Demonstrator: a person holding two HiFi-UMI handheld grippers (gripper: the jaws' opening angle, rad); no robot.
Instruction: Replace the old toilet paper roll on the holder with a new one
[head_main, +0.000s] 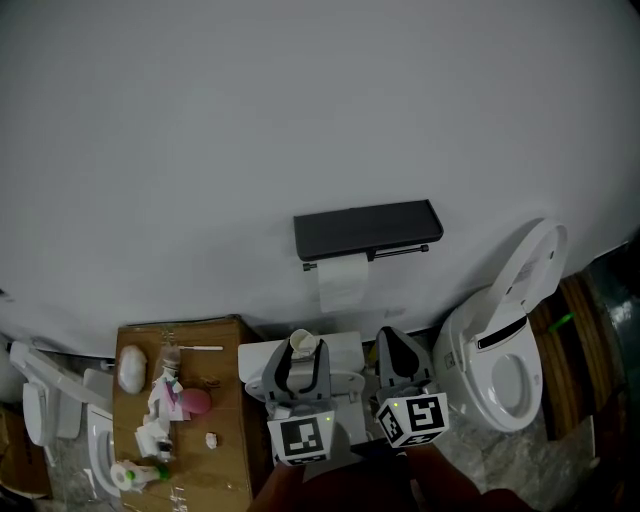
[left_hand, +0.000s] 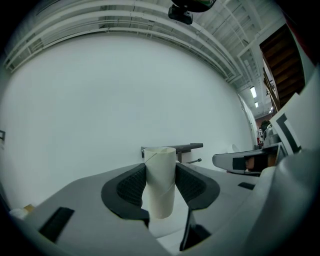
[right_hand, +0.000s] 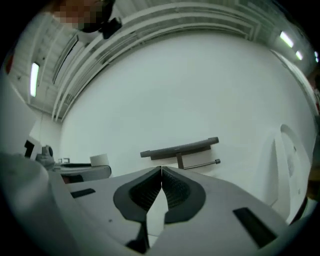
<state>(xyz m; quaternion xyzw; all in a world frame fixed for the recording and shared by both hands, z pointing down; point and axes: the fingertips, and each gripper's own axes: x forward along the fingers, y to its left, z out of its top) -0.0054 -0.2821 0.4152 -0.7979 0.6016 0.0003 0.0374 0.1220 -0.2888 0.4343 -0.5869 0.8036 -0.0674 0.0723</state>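
- Left gripper (head_main: 303, 352) is clamped on a pale cardboard tube (left_hand: 160, 185). Both dark ribbed pads press its sides, and the tube stands upright between them with its open end up.
- Right gripper (right_hand: 161, 172) sits just beside the left one in the head view. It is closed with nothing in it, and its 2 pads meet at their tips.
- Far left in the head view, a brown top (head_main: 225, 450) carries small clutter, among it a white rounded lump (head_main: 132, 368) and a pink object (head_main: 196, 402).
- Under the 2 grippers lies a white flat surface (head_main: 345, 352); I cannot tell what it belongs to.
- Ahead of both grippers and apart from them, a black holder (head_main: 367, 230) is fixed to the white wall (head_main: 300, 120). It has a flat shelf on top and a thin bar (right_hand: 200, 164) beneath that ends in a knob at the right.
- White paper (head_main: 343, 282) hangs below the holder's left half in the head view; I cannot tell whether a full roll sits behind it.
- At the right stands a white toilet (head_main: 500, 385), its lid (head_main: 535, 265) raised toward the wall.
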